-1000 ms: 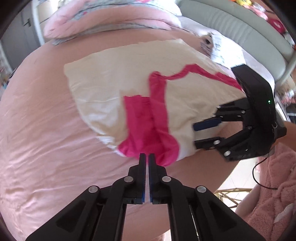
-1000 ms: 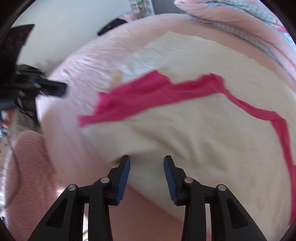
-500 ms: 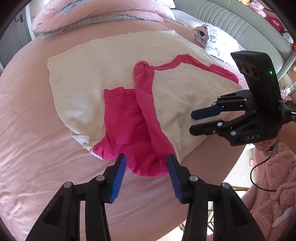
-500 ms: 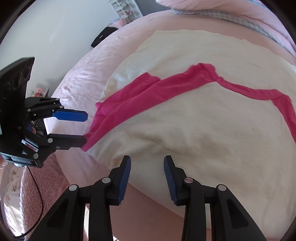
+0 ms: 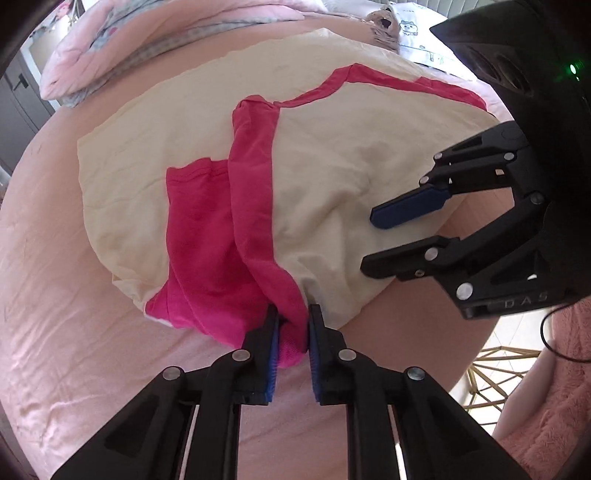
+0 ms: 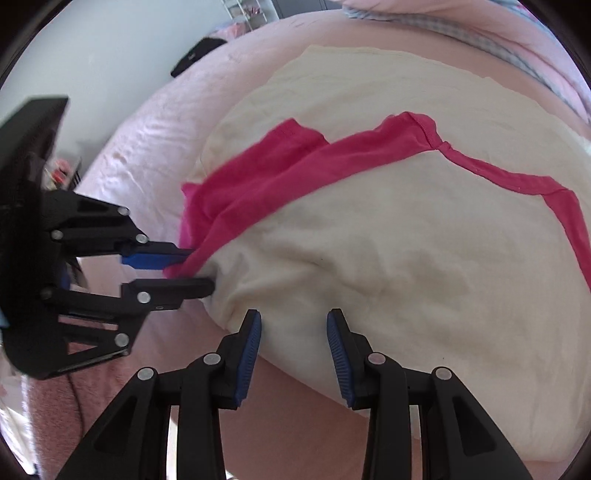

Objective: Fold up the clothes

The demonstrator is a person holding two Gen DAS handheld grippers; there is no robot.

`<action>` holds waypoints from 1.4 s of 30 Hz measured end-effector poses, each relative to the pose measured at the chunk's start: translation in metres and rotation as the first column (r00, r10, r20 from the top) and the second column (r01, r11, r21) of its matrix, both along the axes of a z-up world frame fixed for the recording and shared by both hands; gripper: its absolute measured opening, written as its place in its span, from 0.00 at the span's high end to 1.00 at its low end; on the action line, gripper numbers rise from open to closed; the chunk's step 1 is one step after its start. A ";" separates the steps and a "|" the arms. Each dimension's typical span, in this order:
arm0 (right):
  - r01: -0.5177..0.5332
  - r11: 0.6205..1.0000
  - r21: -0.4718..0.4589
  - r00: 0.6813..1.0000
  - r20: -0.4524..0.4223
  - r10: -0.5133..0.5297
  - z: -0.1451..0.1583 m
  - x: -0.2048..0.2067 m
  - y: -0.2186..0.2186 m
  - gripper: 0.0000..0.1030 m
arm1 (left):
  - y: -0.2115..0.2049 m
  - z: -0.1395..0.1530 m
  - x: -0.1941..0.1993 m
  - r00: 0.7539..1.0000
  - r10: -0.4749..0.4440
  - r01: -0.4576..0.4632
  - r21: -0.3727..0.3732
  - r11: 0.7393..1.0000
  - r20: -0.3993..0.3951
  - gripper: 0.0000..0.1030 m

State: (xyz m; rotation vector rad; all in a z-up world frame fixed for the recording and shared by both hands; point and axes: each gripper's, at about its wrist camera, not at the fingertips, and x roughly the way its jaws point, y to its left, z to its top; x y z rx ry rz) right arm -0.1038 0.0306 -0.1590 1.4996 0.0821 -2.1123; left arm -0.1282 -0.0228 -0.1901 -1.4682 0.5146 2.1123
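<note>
A cream shirt with hot-pink trim lies spread on a pink bed. Its pink sleeve is folded across the body and ends at the near edge. My left gripper is closing on that sleeve end, with pink cloth filling the gap between its pads. From the right wrist view, the left gripper pinches the sleeve at the shirt's corner. My right gripper is open, its fingers straddling the shirt's cream edge without pressing it. The left wrist view shows the right gripper hovering over the hem.
A pink quilt is bunched along the far side of the bed, with a printed white cloth beside it. The bed's edge falls away on the right, where a fluffy pink fabric and a gold wire frame sit below.
My left gripper opened, dropped onto the pink sleeve end and closed around it. The right gripper stayed open at the cream edge, hardly moving.
</note>
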 end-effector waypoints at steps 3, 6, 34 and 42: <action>-0.030 0.999 0.031 1.000 -0.004 0.030 -0.003 0.001 0.000 0.67 | -0.004 0.004 -0.001 0.999 -0.017 0.017 -0.019 1.000 0.033 0.88; -0.040 0.999 0.027 0.999 0.009 0.039 -0.003 0.000 0.011 0.70 | 0.008 0.004 -0.003 0.997 -0.068 0.072 -0.100 0.992 0.037 0.88; 0.097 0.991 0.087 0.994 -0.056 -0.092 -0.003 0.009 0.122 0.75 | 0.002 0.011 0.012 0.987 -0.146 0.154 -0.122 0.980 0.072 0.82; 0.200 0.979 0.045 0.979 -0.059 -0.197 0.018 0.002 0.160 0.71 | 0.016 0.033 0.015 0.991 -0.129 0.129 -0.024 0.991 0.026 0.82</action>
